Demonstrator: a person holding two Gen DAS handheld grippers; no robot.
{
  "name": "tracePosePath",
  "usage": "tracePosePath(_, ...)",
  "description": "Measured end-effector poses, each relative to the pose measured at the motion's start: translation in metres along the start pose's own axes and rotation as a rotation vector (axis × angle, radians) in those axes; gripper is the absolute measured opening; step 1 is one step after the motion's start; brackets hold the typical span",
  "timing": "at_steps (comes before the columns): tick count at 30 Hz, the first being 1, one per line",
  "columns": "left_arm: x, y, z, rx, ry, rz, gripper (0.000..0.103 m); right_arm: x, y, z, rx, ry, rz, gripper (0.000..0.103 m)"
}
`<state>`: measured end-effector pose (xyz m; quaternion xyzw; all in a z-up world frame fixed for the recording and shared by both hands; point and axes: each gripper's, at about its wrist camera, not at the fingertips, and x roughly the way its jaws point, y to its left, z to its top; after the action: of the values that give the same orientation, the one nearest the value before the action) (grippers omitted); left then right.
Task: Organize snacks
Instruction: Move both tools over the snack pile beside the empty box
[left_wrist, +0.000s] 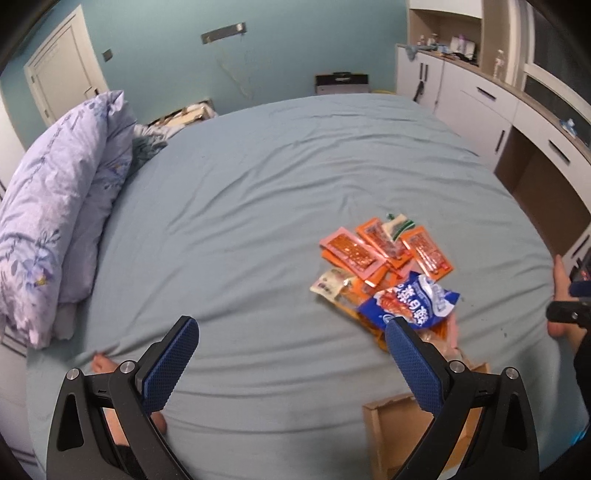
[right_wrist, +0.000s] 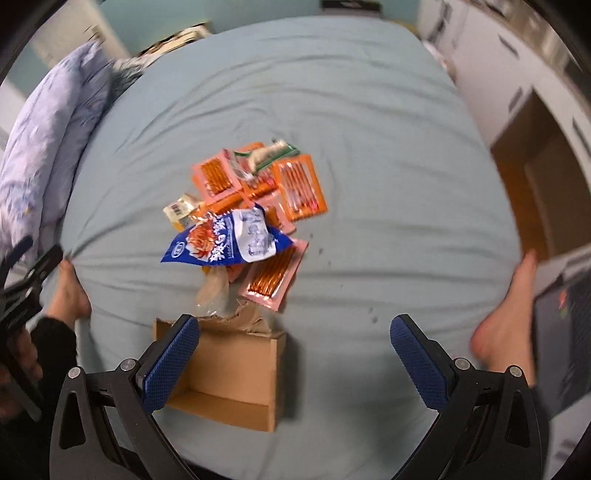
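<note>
1. Orange and pink snack packets (right_wrist: 258, 181) heaped mid-bed on the pale blue sheet (right_wrist: 369, 129), with a blue-and-white bag (right_wrist: 225, 240) on the near side of the heap.
2. Large white Chinese characters across the blue-and-white bag, too blurred to read; a barcode label on a beige packet (right_wrist: 179, 210) at the heap's left edge; nothing legible on the orange packs.
3. Open cardboard box (right_wrist: 236, 380) just nearer than the heap, its far rim touching crumpled clear wrapping (right_wrist: 218, 295).
4. Right gripper (right_wrist: 295, 354) above the box and bare sheet, blue pads spread wide, holding nothing.
5. Left gripper (left_wrist: 291, 354) likewise spread wide and empty, over bare sheet left of the heap.
6. Shown only from the left wrist: floral pillow (left_wrist: 62, 199) in full, a door (left_wrist: 62, 74), white cabinets (left_wrist: 480, 110) along the right wall.
7. Shown only from the right wrist: the box's whole interior, a pink packet (right_wrist: 273, 277) under the bag, both bare feet (right_wrist: 506, 317) at the bed's near corners.
8. Wide free sheet beyond and to both sides of the heap; bed edge close to the cabinets on the right.
</note>
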<state>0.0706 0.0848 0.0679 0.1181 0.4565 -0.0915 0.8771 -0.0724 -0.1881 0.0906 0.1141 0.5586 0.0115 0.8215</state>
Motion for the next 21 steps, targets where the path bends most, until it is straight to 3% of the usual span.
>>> tracePosePath(7,0.006,-0.024,-0.006,0.129,0.014,-0.009,0.103,-0.001,-0.013,-0.005,0.098,-0.071,0.105,0.103)
tracePosePath(14,0.017,-0.03,-0.007,0.128,0.075,-0.044,0.103,-0.001,0.028,-0.019,-0.112,-0.168,-0.055,0.103)
tracePosePath(21,0.023,-0.023,0.001,0.087,0.093,-0.048,0.103,0.02,0.049,-0.028,-0.168,-0.148,-0.098,0.103)
